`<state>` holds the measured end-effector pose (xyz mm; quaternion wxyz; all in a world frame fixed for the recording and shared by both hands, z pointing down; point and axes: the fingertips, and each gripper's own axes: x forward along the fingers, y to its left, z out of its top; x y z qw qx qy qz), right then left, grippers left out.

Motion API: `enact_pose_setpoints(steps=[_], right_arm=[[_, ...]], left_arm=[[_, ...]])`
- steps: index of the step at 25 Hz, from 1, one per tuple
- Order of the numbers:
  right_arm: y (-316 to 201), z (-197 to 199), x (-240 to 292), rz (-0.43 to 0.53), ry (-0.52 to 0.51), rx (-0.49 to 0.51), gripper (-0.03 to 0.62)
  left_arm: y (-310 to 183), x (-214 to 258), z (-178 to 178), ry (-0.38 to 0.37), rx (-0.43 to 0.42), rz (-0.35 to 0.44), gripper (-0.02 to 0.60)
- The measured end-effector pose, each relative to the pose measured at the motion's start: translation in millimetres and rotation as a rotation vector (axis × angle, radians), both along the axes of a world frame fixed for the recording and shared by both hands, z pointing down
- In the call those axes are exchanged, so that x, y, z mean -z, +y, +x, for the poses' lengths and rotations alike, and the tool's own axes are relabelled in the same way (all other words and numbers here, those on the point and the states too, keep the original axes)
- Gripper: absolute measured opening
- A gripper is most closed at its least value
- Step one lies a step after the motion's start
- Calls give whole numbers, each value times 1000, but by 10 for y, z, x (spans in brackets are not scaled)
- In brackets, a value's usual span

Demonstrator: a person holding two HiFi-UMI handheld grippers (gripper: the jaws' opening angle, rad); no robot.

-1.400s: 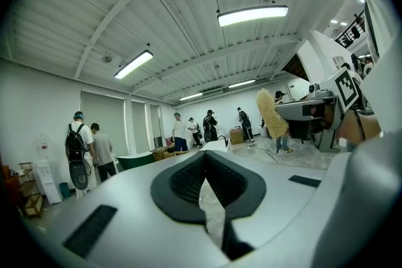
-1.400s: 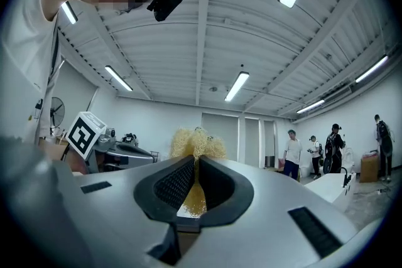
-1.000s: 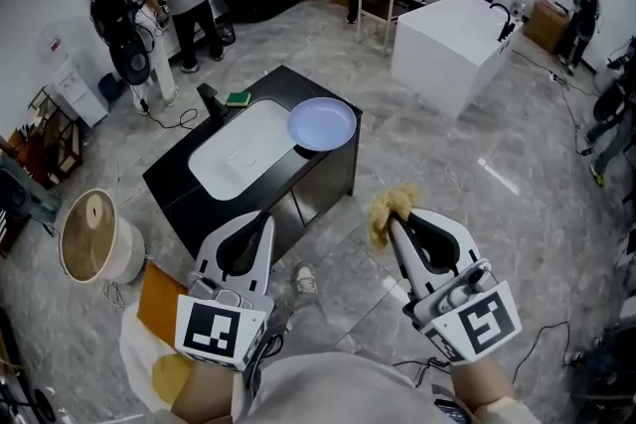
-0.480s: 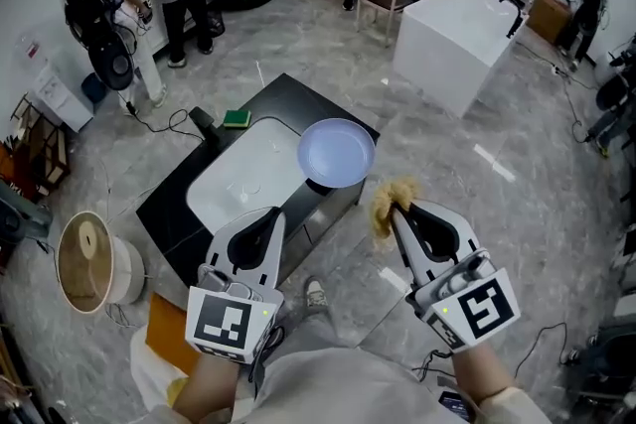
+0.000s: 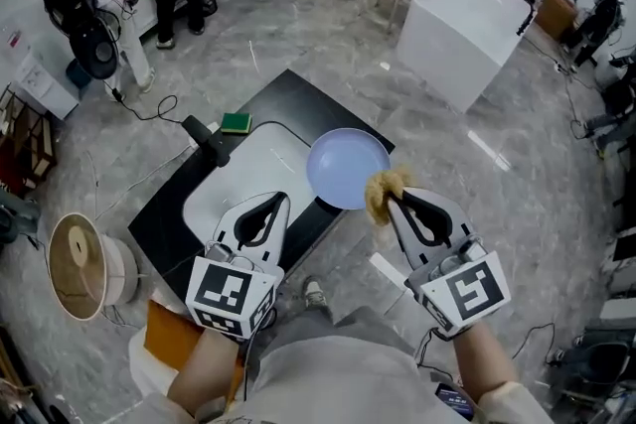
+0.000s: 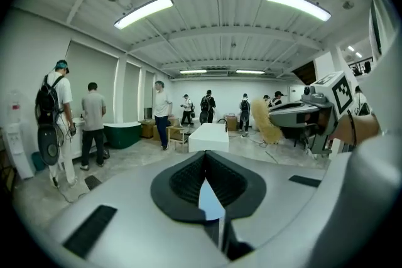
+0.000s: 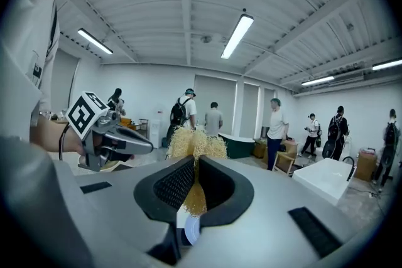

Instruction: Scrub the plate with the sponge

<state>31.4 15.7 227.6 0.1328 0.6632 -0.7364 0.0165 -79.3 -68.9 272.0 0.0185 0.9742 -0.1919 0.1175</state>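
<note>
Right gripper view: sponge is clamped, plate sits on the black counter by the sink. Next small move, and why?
Probably bring the right gripper forward and down, tipping the sponge onto the plate. Its jaws are shut on the sponge but point out across the room rather than at the plate, and the plate lies untouched on the black counter.

Head view looks steeply down — both gripper views face roughly level, sharing the white counter.

The sponge looks like coarse, rough fibre. The plate is smooth and faintly glossy; the floor looks like polished stone.
</note>
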Motion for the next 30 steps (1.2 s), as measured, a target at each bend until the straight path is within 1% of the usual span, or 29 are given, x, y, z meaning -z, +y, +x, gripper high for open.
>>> enact_pose_setpoints(steps=[2, 5, 7, 10, 12, 15, 18, 23, 24, 28, 30], right_arm=[[-142, 27, -93, -26, -11, 17, 49], [-311, 124, -238, -62, -35, 25, 48], [-405, 208, -351, -89, -51, 32, 48], [-541, 311, -526, -139, -33, 66, 48], [-628, 404, -598, -160, -19, 91, 49], [-786, 576, -716, -181, -25, 123, 49], [-975, 727, -863, -210, -36, 182, 49], [-1318, 955, -1089, -272, -23, 304, 49], [-1375, 981, -1144, -287, -17, 332, 49], [-1557, 1008, -1371, -339, -8, 434, 49], [-1614, 1005, -1507, -365, -7, 473, 49]], left_arm=[[-128, -102, 22, -5, 14, -30, 18], [-279, -262, 69, -49, 34, -41, 18], [-345, -370, 118, -67, 42, -73, 18], [-427, -494, 186, -84, 62, -122, 18], [-478, -554, 261, -106, 81, -128, 18], [-546, -667, 411, -132, 114, -139, 18], [-627, -782, 511, -153, 172, -166, 18], [-751, -997, 644, -192, 280, -222, 18], [-778, -1034, 663, -192, 306, -230, 18], [-887, -1123, 686, -146, 421, -270, 18], [-902, -1219, 687, -154, 467, -291, 18]])
